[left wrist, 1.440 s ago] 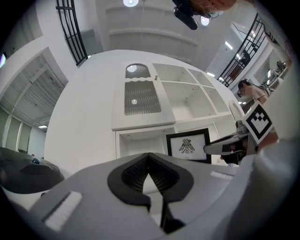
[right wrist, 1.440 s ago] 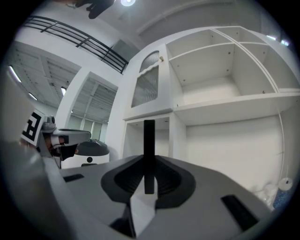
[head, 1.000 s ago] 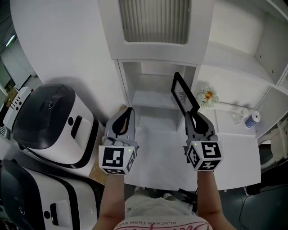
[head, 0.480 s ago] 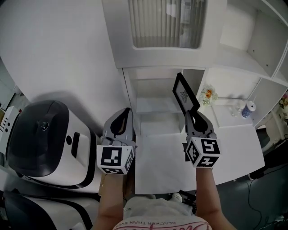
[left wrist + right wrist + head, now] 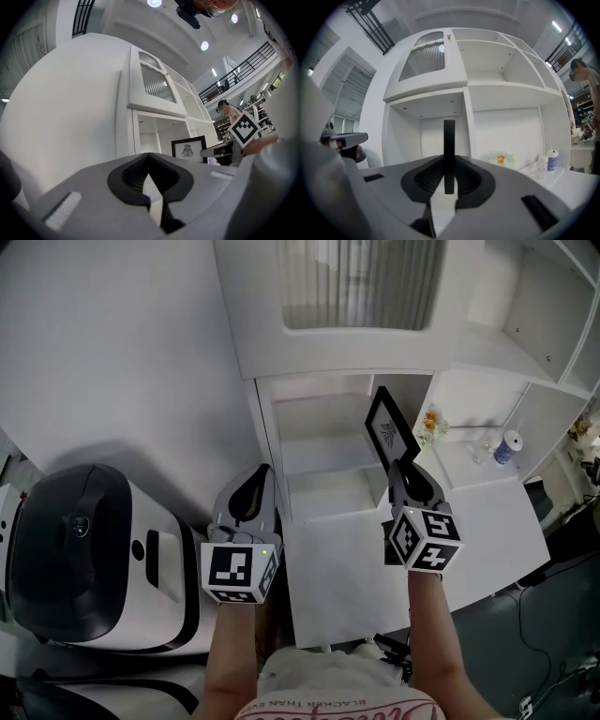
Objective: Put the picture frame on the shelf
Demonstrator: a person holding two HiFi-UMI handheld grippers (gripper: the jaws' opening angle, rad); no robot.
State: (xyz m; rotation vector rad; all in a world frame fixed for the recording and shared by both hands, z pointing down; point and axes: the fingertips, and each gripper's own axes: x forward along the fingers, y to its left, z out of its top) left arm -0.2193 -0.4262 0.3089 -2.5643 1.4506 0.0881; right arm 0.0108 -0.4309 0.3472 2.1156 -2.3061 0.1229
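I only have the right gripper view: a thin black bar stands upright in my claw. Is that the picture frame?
Observer: Yes. The head view shows the picture frame held by its lower part in the right claw.
Operator: Which way does its front face?
Observer: Toward the left claw. The left gripper view shows a white sheet with a dark emblem.
Operator: Is the left claw carrying anything?
Observer: No, it is shut with nothing in it.
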